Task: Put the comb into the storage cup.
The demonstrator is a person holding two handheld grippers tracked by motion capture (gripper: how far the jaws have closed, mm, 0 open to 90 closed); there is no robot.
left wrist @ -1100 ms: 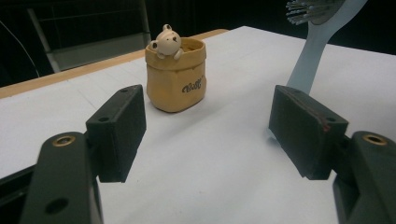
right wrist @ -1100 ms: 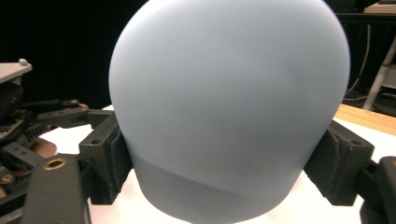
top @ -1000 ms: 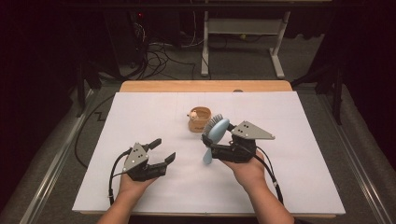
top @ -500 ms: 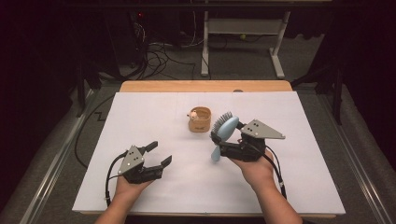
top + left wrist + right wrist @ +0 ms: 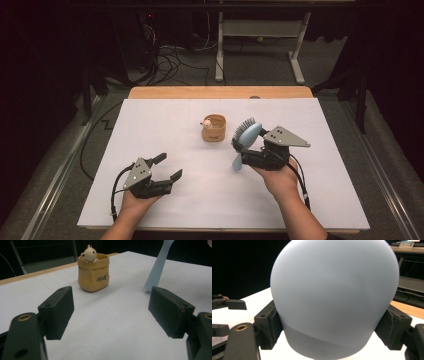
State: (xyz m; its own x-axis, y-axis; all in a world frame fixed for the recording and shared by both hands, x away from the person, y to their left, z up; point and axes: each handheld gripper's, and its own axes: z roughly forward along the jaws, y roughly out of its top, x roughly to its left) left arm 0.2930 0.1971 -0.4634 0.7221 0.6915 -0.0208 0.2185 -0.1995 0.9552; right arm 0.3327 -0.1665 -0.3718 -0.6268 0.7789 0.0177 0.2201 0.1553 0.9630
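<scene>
While the right gripper [image 5: 248,153] is clamped on the pale blue plastic hairbrush [image 5: 245,140], held upright with its handle down, the tan ceramic bear pot [image 5: 214,128] stands just beyond those jaws, nearer than to the left gripper [image 5: 167,167], whose empty jaws have just been opening.

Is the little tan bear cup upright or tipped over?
Upright. The tan bear cup stands on its base on the white table sheet, mouth upward, bear figure at its rim. The high view agrees.

right tongs [image 5: 246,150] gripping hairbrush [image 5: 243,141] (blue), cup [image 5: 214,128] beyond
</scene>
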